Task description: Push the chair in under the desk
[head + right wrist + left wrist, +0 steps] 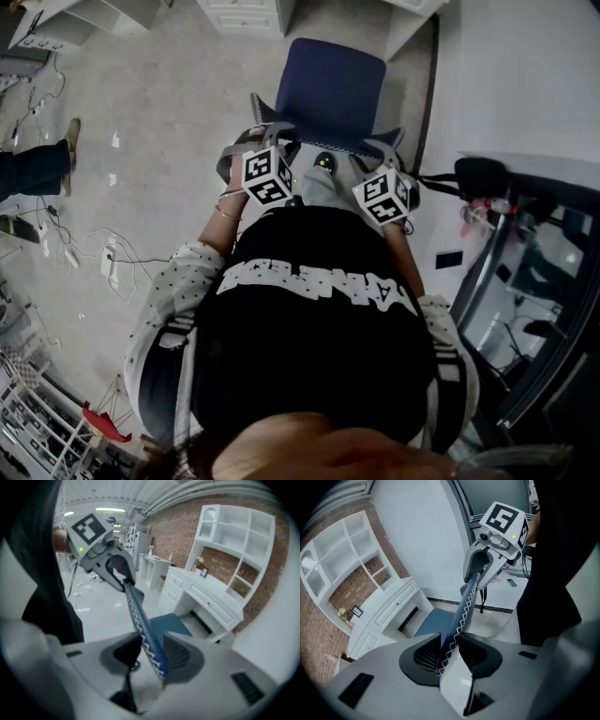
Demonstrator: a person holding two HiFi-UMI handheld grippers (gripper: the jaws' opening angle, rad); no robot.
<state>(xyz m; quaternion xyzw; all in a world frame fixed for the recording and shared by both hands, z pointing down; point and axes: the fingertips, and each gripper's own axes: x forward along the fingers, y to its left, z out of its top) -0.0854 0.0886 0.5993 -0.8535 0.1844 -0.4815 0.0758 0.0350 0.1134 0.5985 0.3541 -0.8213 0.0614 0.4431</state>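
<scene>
The grasp step looks finished and the push is about to begin. The chair (330, 89) stands at twelve o'clock from the person in the head view, its blue seat facing away toward the white worktop (393, 603), which sits further out at twelve o'clock with a strip of bare floor (169, 103) between the two. The left hand-held gripper (449, 654) is clamped on the top edge of the chair back (465, 603), with the stitched blue rim filling the gap between its pads. The right hand-held gripper (152, 651) is closed on the same rim further along, and the rim appears to touch both of its pads, though that grip looks a little less snug. The next move is probably a steady, even shove toward twelve o'clock with both hands. Pressure should stay equal on the two grips so the seat goes straight into the dark kneehole (407, 617) rather than swinging toward the drawers at either side. The clamps must also not slide along the padded rim.
</scene>
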